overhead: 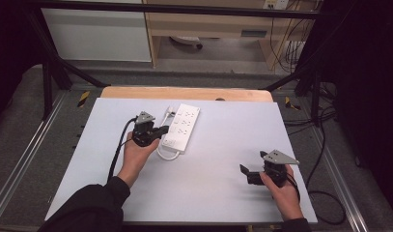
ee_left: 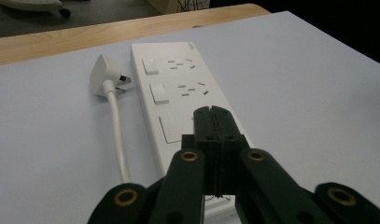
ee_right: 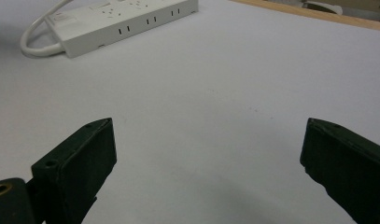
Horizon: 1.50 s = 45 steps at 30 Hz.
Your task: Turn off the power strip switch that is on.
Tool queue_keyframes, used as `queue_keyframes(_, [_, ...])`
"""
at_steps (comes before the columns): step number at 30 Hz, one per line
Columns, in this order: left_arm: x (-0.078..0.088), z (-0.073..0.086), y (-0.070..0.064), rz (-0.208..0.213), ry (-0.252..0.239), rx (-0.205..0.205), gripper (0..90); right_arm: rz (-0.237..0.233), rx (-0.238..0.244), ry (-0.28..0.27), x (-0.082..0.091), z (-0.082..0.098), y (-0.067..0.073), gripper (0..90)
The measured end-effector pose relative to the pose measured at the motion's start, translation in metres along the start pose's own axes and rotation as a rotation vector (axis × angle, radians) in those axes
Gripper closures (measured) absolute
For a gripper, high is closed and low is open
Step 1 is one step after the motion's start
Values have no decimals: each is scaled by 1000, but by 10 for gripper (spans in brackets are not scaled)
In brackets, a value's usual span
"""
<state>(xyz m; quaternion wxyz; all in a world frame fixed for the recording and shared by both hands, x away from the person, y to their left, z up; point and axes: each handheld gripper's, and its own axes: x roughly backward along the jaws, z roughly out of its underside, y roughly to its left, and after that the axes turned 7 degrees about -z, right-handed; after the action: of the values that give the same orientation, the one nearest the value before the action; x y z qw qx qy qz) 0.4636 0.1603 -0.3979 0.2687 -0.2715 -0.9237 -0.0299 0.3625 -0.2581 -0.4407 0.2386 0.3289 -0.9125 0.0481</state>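
A white power strip lies on the pale mat left of centre, its white cable looping out at the near end. In the left gripper view the strip runs away from me, with rocker switches beside its sockets and its white plug lying loose at its far left. My left gripper is shut with nothing between its jaws; its tips sit over the strip's near part, and I cannot tell if they touch it. My right gripper rests open at the near right, its jaws wide apart over bare mat.
The mat covers a wooden table whose far edge shows bare. Black frame posts and floor cables stand around the table. In the right gripper view the strip and its cable loop lie far off.
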Motion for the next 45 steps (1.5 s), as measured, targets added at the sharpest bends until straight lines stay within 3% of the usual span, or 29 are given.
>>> queue_keyframes(13, [-9,-5,-2,-4,26,-19,900,-3,2,1,0,0,0,41])
queue_keyframes(29, [-24,-3,5,-24,56,2,900,-7,2,2,0,0,1,40])
queue_keyframes(45, [-33,-1,8,-39,77,-12,899,-6,5,1,0,0,1,39])
